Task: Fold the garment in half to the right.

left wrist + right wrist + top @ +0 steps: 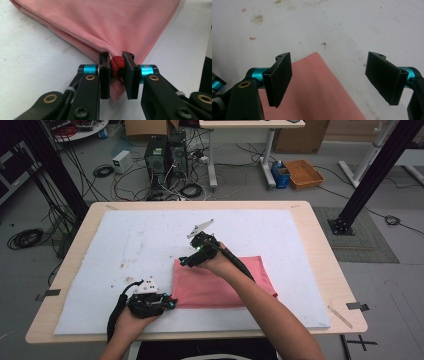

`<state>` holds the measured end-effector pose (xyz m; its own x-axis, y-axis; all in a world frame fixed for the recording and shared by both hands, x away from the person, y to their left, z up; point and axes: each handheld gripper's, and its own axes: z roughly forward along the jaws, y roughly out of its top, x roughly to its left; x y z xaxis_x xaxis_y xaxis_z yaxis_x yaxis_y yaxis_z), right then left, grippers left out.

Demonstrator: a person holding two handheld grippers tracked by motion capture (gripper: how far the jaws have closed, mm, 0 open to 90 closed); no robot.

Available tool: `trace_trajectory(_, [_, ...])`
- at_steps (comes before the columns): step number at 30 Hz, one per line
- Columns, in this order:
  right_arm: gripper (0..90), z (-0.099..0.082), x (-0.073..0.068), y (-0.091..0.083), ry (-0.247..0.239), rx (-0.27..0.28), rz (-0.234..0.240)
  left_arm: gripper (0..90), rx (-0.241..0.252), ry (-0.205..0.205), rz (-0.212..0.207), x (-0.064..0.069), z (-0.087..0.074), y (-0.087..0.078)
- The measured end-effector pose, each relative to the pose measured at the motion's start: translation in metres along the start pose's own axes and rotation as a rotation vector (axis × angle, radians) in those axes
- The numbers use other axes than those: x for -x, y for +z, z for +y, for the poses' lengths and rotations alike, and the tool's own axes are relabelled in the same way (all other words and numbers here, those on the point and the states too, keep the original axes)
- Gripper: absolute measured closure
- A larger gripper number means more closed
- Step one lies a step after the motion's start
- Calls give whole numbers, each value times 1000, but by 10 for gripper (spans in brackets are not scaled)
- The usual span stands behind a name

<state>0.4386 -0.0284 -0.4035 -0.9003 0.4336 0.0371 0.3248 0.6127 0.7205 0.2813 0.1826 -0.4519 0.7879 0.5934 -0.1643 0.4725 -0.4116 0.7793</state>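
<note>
A folded pink cloth lies flat on the white mat, near the front middle. My left gripper sits at the cloth's near left corner. In the left gripper view its jaws pinch a bunched corner of the cloth, so my left gripper is shut on it. My right gripper hovers at the cloth's far left corner. In the right gripper view my right gripper stands wide open, with the corner of the cloth between the fingers and neither pad touching it.
The mat covers most of a wooden table. Small stains dot the mat. Beyond the far edge the floor holds computer towers, tangled cables, an orange tray and black frame posts.
</note>
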Motion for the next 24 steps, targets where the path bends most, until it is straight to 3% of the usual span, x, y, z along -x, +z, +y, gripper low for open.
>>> trace_trajectory(4, [269,4,-2,18,19,-53,27,789,10,8,-23,-2,1,0])
trace_trajectory(8, [336,9,-8,35,4,-99,18,793,19,6,-38,-3,1,-1])
trace_trajectory(11, [485,12,-14,46,-3,-141,8,794,23,6,-43,-3,1,-2])
trace_trajectory(12, [485,12,-14,46,-3,-141,8,794,23,6,-43,-3,1,-2])
trace_trajectory(14, [647,11,-18,53,-5,-174,21,795,26,8,-45,-4,1,-2])
trace_trajectory(18, [822,14,-24,54,-34,-182,30,796,29,13,-51,-4,1,-4])
trace_trajectory(24, [856,21,-29,53,-55,-136,30,801,50,2,-58,-8,0,-13])
